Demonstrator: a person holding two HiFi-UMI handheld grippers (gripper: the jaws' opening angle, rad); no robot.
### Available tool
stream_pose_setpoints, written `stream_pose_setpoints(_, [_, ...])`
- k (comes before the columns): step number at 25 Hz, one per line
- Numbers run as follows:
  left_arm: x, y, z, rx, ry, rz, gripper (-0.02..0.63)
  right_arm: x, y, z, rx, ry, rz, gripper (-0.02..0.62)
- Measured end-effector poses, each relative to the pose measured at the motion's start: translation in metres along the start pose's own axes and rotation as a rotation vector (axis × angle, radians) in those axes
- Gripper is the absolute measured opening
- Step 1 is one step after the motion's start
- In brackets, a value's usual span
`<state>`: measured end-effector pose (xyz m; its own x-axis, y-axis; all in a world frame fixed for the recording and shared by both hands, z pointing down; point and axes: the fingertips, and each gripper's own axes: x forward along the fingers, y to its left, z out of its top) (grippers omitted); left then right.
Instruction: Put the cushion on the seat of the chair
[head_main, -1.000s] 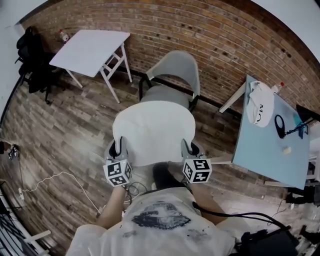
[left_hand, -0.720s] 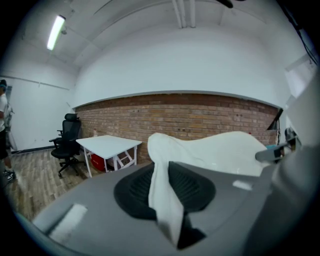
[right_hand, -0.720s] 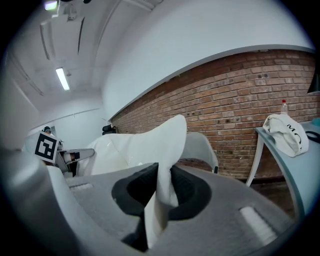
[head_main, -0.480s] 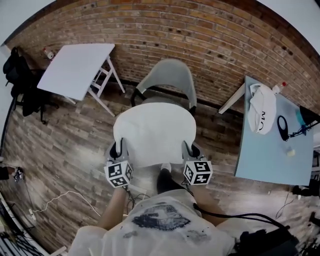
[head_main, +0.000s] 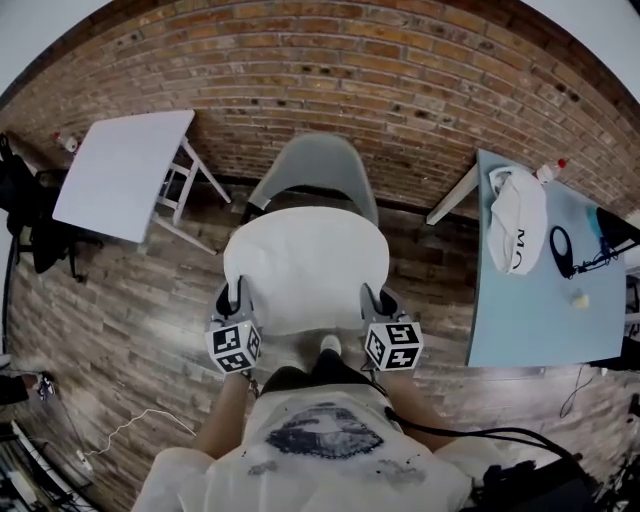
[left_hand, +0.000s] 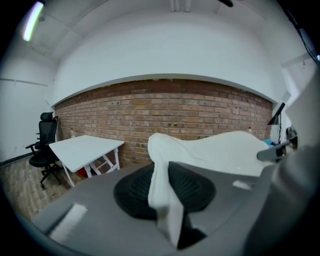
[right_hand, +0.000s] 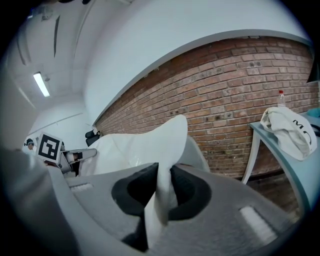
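Observation:
A white cushion (head_main: 305, 266) hangs flat between my two grippers, in front of a grey shell chair (head_main: 318, 168) that stands against the brick wall. My left gripper (head_main: 236, 297) is shut on the cushion's left edge, and its white fabric (left_hand: 165, 190) is pinched between the dark pads. My right gripper (head_main: 373, 297) is shut on the cushion's right edge (right_hand: 161, 195). The cushion hides most of the chair's seat in the head view; only the backrest and a dark strip of the seat show beyond it.
A white folding table (head_main: 118, 172) stands at the left, with a black office chair (head_main: 20, 205) beyond it. A pale blue table (head_main: 545, 270) at the right bears a white cap (head_main: 517, 220), a bottle and cables. The floor is wooden planks, with cords behind me.
I have carried the cushion closer to the grey chair, which now sits more centred just beyond it. The white table has slid off to the left. Both grips are unchanged.

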<state>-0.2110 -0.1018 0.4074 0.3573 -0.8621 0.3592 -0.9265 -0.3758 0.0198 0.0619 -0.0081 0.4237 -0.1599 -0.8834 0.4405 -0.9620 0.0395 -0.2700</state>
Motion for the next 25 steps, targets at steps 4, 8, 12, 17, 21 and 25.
stream_pose_setpoints(4, [0.026, -0.003, 0.007, 0.016, 0.013, -0.032, 0.066, 0.011, -0.009, 0.005, 0.016, 0.006, -0.024, 0.046])
stream_pose_setpoints(8, [0.048, -0.001, 0.010, 0.029, 0.025, -0.076, 0.066, 0.025, -0.014, 0.006, 0.033, 0.011, -0.066, 0.046])
stream_pose_setpoints(12, [0.072, 0.010, 0.010, 0.033, 0.042, -0.128, 0.066, 0.043, -0.010, 0.006, 0.054, 0.018, -0.115, 0.046])
stream_pose_setpoints(17, [0.106, 0.031, 0.007, 0.047, 0.068, -0.195, 0.066, 0.068, 0.001, -0.001, 0.085, 0.028, -0.181, 0.046])
stream_pose_setpoints(21, [0.137, 0.040, -0.005, 0.056, 0.091, -0.249, 0.066, 0.090, 0.000, -0.012, 0.107, 0.037, -0.237, 0.046])
stream_pose_setpoints(25, [0.163, 0.046, -0.025, 0.058, 0.125, -0.282, 0.066, 0.109, -0.002, -0.031, 0.123, 0.057, -0.272, 0.046])
